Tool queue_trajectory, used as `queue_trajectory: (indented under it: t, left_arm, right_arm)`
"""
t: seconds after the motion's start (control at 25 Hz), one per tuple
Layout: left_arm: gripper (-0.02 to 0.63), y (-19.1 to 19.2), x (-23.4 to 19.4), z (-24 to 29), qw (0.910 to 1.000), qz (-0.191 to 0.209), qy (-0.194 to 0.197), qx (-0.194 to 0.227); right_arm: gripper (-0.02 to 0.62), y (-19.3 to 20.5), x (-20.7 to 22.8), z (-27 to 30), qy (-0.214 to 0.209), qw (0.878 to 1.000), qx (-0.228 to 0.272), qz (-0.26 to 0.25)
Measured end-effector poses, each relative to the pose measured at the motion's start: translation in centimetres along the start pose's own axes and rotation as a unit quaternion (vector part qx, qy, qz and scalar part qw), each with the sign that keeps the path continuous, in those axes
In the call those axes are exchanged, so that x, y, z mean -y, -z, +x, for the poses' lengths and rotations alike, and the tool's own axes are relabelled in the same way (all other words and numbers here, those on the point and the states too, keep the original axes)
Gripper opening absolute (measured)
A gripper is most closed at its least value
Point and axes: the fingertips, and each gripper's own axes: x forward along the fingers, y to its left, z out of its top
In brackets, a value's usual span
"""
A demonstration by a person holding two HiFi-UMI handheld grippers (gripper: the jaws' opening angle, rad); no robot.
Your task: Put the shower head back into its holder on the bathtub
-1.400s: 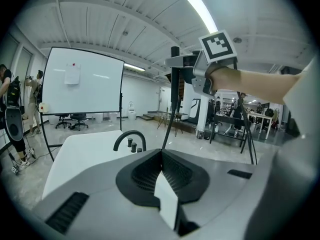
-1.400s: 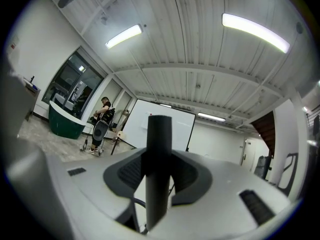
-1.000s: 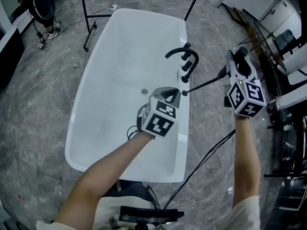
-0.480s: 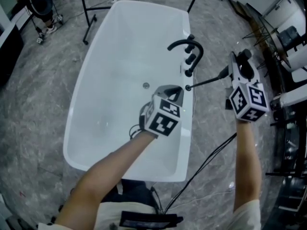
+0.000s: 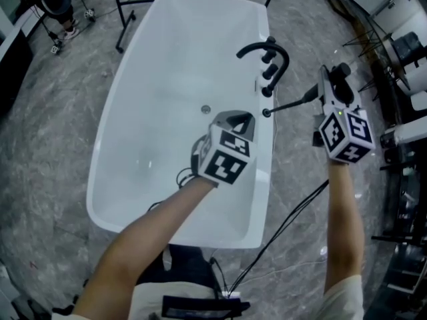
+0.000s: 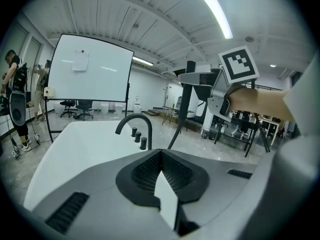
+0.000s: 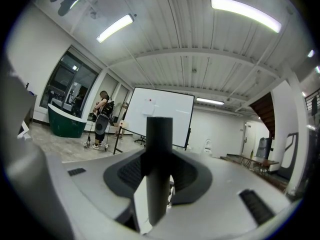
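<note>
A big white bathtub (image 5: 110, 145) stands on a gray stone floor (image 5: 47, 119). A black curved faucet (image 5: 253, 47) sits on the tub's right rim, toward the far end. Three small black knobs (image 6: 138, 136) stand in a row beside it. A little round drain (image 5: 205, 109) shows in the bottom of the tub.

The right gripper (image 5: 323, 89) is out to the right of the tub, over the floor. Its fingers are squeezed onto the black shower head (image 7: 159, 134), which stands up straight between them like a thick stick. The shower head is up in the air, just to the right of the rim, so it is not in its holder yet. A thin black hose (image 5: 285, 107) runs from it to the small round black holder (image 5: 267, 112) on the right rim. The holder sits just on the near side of the knobs.

The left gripper (image 5: 235, 117) hangs over the tub, close to the right rim and near the holder. Its fingers are pressed together and there is nothing between them.

Far off on the left stands a big whiteboard (image 6: 92, 69) on a black frame. A person (image 6: 15, 99) with a backpack stands to the left of it.
</note>
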Motion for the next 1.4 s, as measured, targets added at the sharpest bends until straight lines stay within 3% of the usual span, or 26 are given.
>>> queue_trajectory:
  t: [0.88,1.4]
  left_arm:
    - [0.015,2.9,1.1,4.1,0.9998,-0.012,0.004,-0.018]
    - [0.015,6.6,1.4,6.0,0.9985,-0.022,-0.002,-0.05]
  right_arm:
    - [0.129,9.0,0.0,1.7,-0.008,0.998,-0.045,0.035]
    - [0.129,14.5,-0.2,2.5,-0.018,0.996,-0.072,0.05]
